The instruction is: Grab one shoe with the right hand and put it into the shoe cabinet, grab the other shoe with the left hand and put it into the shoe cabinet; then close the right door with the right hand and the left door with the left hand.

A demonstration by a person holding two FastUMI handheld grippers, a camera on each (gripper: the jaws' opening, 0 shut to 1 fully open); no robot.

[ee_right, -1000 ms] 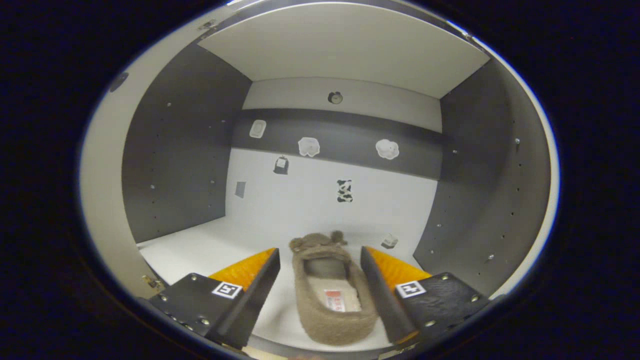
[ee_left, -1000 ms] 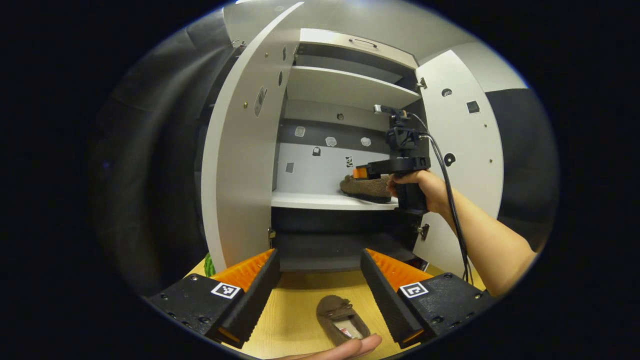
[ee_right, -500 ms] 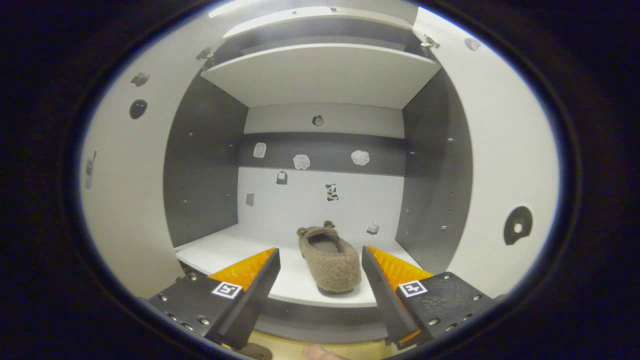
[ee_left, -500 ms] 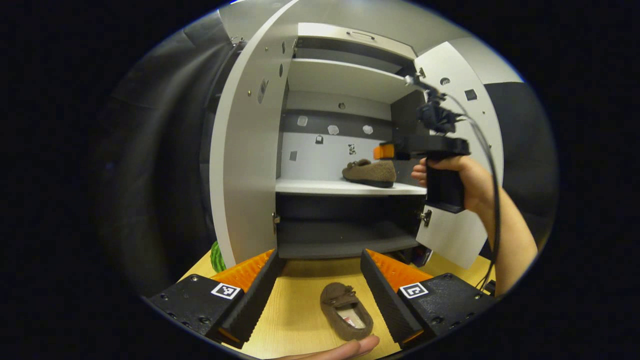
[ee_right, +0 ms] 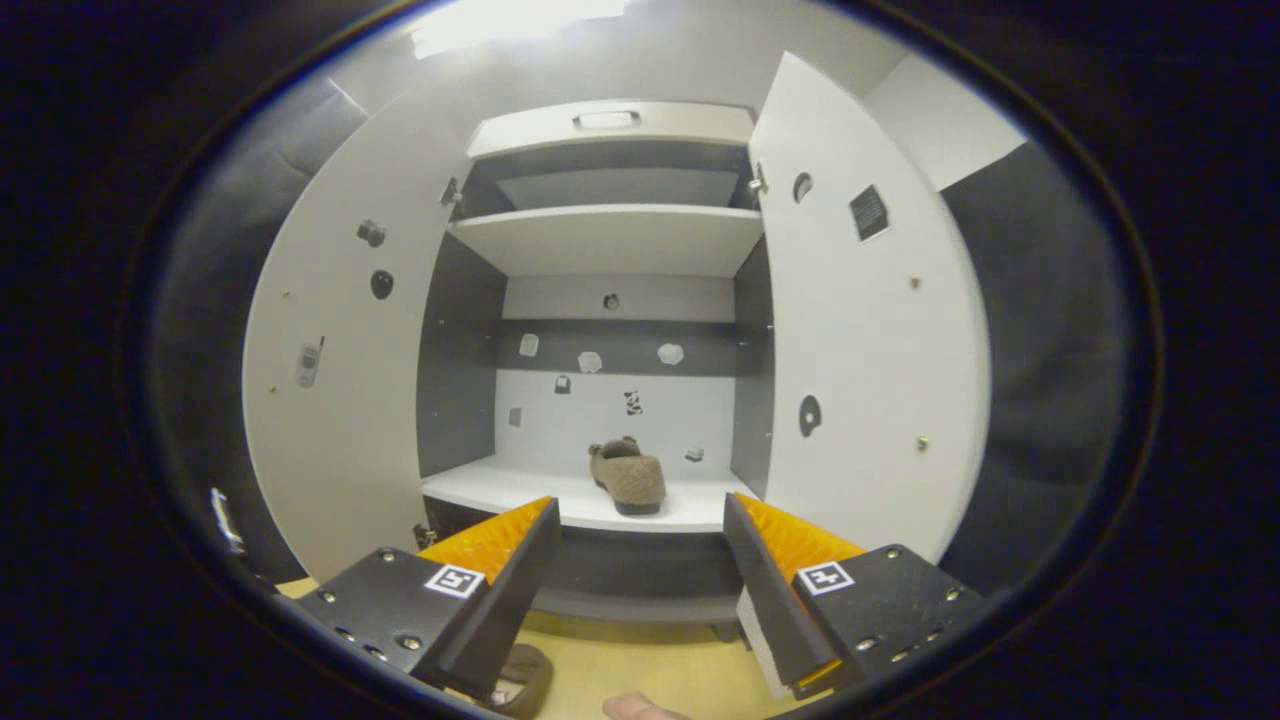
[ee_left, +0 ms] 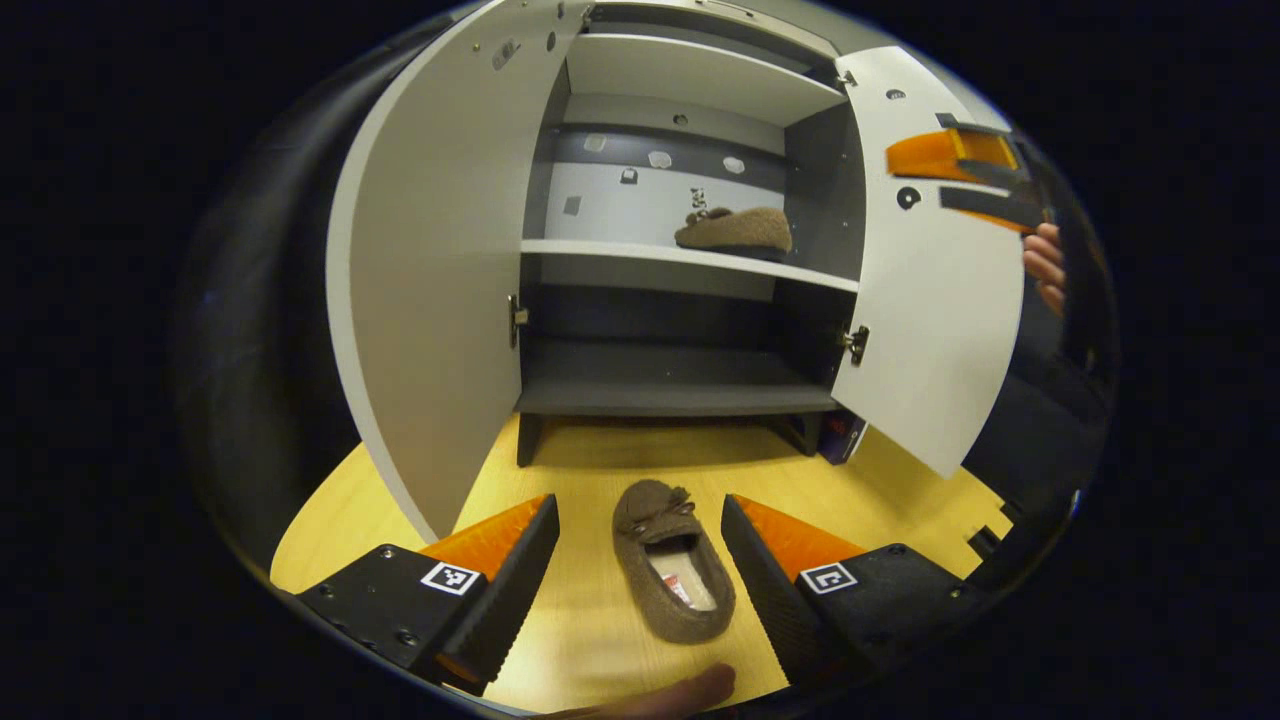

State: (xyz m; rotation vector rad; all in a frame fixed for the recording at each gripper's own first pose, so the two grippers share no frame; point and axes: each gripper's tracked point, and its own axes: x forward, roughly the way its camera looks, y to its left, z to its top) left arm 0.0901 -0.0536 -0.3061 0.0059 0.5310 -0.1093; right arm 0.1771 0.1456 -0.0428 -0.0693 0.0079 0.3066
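Shoe (ee_left: 672, 574) on table (ee_left: 600, 640) lies between the wide-open, empty left tongs (ee_left: 640, 570); right tongs (ee_right: 640, 580), equally wide and empty, face the shoe cabinet (ee_right: 610, 240).

From my left claw's camera, the other gripper (ee_left: 985, 170) showed cut by the picture's edge at upper right, so I couldn't tell how its jaws stood; the hand (ee_left: 1045, 268) holding it was only a few fingers. A blurred fingertip (ee_left: 672, 694) ran off the bottom edge. Some small thing (ee_left: 843, 436) sat half hidden behind the right door's (ee_left: 935, 320) lower corner, and I couldn't tell what it was. In the right gripper view, my left finger (ee_right: 495, 590) covered most of the floor shoe (ee_right: 522, 676). The stickers (ee_right: 590, 362) on the cabinet's back wall were too small to make out.
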